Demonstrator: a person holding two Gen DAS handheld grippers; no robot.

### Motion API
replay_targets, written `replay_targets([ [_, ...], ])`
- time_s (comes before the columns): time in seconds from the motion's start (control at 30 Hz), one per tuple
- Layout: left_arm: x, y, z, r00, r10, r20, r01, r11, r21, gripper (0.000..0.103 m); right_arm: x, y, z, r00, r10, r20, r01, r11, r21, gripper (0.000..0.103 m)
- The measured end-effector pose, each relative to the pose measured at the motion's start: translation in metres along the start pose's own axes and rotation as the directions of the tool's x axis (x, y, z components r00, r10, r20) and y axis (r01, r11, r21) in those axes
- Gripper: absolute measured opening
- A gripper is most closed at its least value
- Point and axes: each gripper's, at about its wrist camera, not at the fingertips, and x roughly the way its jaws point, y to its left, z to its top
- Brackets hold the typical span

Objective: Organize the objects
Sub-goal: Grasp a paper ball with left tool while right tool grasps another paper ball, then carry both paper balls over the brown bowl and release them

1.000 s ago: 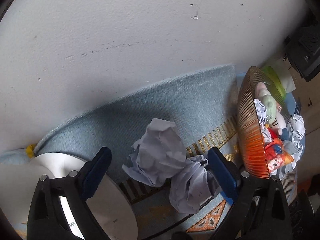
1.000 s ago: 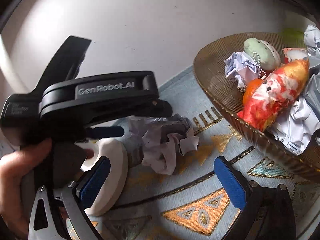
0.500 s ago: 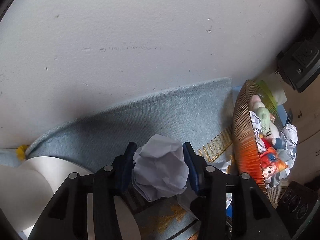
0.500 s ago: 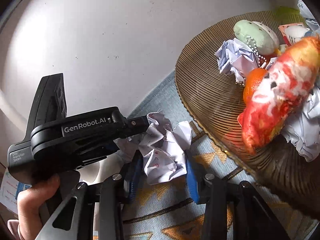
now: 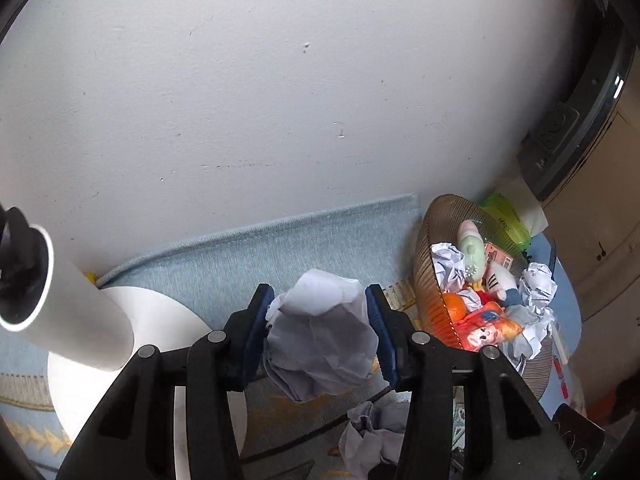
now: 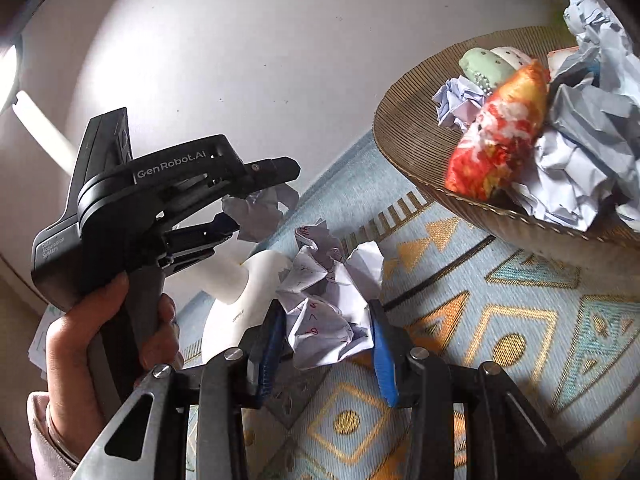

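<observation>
Each camera rides on its own gripper, looking forward and down along the fingers, close over the patterned rug (image 6: 460,320). Both face the white wall (image 5: 280,80) and share the brown basket (image 5: 426,280), at right in each frame, and the white lamp base (image 6: 256,300).

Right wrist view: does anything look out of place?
Nothing stands out. The right gripper pinches a crumpled paper ball above the rug; the basket already holds similar paper.
</observation>
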Motion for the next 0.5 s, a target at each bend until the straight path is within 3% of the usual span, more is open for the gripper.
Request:
replay_targets([
  [0.2, 0.0, -0.043, -0.02, 0.996, -0.046, 0.073, 0.049, 0.998, -0.037, 0.044, -0.033, -0.006, 0.0, 0.999, 0.004, 0.041, -0.003, 1.0, -0.009, 0.039],
  [0.37, 0.004, -0.07, -0.048, 0.995, -0.036, 0.096, 0.043, 0.997, -0.065, 0.044, -0.054, -0.022, 0.002, 0.999, 0.018, 0.05, -0.02, 0.999, 0.032, 0.039],
  [0.5, -0.003, -0.084, -0.048, 0.993, -0.003, 0.118, 0.008, 0.999, -0.047, 0.044, -0.084, -0.032, 0.021, 0.992, 0.03, 0.126, -0.036, 0.998, 0.045, 0.039],
])
